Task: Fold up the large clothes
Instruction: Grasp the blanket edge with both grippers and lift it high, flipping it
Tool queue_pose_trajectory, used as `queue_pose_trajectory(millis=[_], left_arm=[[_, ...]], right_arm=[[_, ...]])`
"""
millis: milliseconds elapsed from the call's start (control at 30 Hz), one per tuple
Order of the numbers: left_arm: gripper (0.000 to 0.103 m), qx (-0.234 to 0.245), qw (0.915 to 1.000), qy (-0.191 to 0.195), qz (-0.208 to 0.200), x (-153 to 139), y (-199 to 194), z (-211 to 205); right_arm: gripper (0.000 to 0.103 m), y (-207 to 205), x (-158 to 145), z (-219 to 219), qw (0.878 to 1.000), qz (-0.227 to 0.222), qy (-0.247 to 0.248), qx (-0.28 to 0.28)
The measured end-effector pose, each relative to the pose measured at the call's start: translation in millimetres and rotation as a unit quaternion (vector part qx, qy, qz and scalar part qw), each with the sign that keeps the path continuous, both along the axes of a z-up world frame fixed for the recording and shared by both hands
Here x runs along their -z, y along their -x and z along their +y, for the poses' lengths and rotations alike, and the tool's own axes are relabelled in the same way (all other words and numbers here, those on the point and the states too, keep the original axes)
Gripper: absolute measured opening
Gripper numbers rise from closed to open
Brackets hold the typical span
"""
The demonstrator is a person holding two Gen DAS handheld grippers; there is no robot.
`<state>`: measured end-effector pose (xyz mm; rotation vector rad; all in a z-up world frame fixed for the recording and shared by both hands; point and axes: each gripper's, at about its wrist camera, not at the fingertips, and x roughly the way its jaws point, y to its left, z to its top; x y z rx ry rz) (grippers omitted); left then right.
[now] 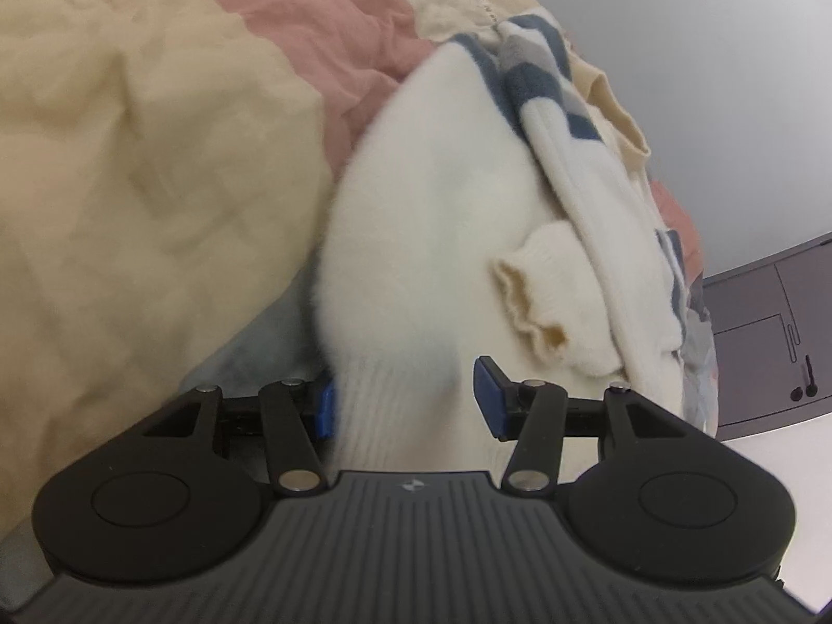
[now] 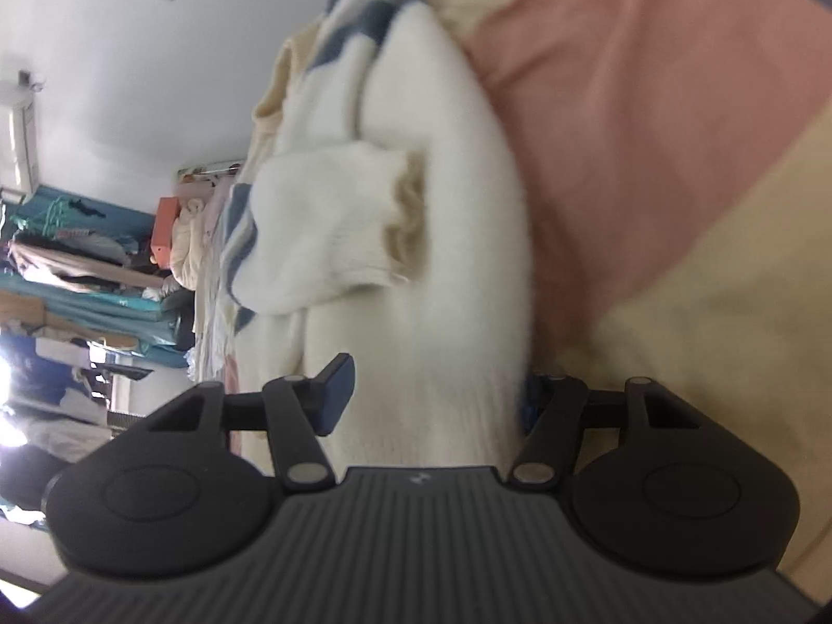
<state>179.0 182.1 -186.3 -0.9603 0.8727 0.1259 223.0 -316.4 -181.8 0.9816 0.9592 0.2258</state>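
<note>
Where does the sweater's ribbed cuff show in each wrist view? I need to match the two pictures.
Left wrist view: the cuff is right of centre, above the right-hand blue pad.
Right wrist view: the cuff sits at centre, above the jaws, opening to the right.
Shared landmark: the pink band of the bedcover behind the white sweater.

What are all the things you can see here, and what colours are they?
sweater: one, fluffy white with blue and grey stripes, lying on the bedcover, its ribbed hem between both grippers' fingers.
sleeve cuff: one, white, folded onto the sweater's body.
bedcover: one, cream and pink blocks, under the sweater.
cabinet: one, grey, far right in the left wrist view.
clothes racks: several, mixed colours, background.
left hand-held gripper: one, black with blue pads.
right hand-held gripper: one, black with blue pads.
</note>
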Motion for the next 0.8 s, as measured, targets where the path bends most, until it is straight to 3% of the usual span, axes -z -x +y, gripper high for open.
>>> queue_pose_trajectory(millis=[67,100,167,300,400,600,800], left_arm=[[0.048,-0.004,1.0000,0.006,-0.006,2.0,-2.5,0.1],[0.027,-0.004,0.9999,0.005,-0.011,2.3,-3.6,-1.0],[0.017,-0.001,0.9997,0.009,-0.024,-1.6,-4.2,-3.7],[0.015,0.006,0.9951,0.002,-0.098,-26.3,3.0,-5.0],[0.014,-0.007,0.9908,0.032,-0.131,-33.4,9.5,2.8],[0.010,-0.012,0.9740,0.098,-0.204,-61.5,28.5,15.1],[0.008,0.006,0.9606,0.106,-0.257,-105.3,55.0,15.3]], right_arm=[[0.032,-4.7,-0.2,3.1,1.000,-0.013,0.019,-0.001],[0.015,-6.6,0.1,3.8,0.999,-0.014,0.029,0.002],[0.013,-7.7,-0.8,2.7,0.999,-0.028,0.027,0.008],[0.012,-0.8,-17.8,-3.6,0.996,-0.092,0.021,0.004],[0.011,8.3,-31.2,-11.7,0.992,-0.128,0.004,0.014],[0.010,25.0,-50.0,-25.8,0.985,-0.162,-0.049,0.039],[0.010,38.5,-73.4,-41.0,0.974,-0.194,-0.110,0.047]])
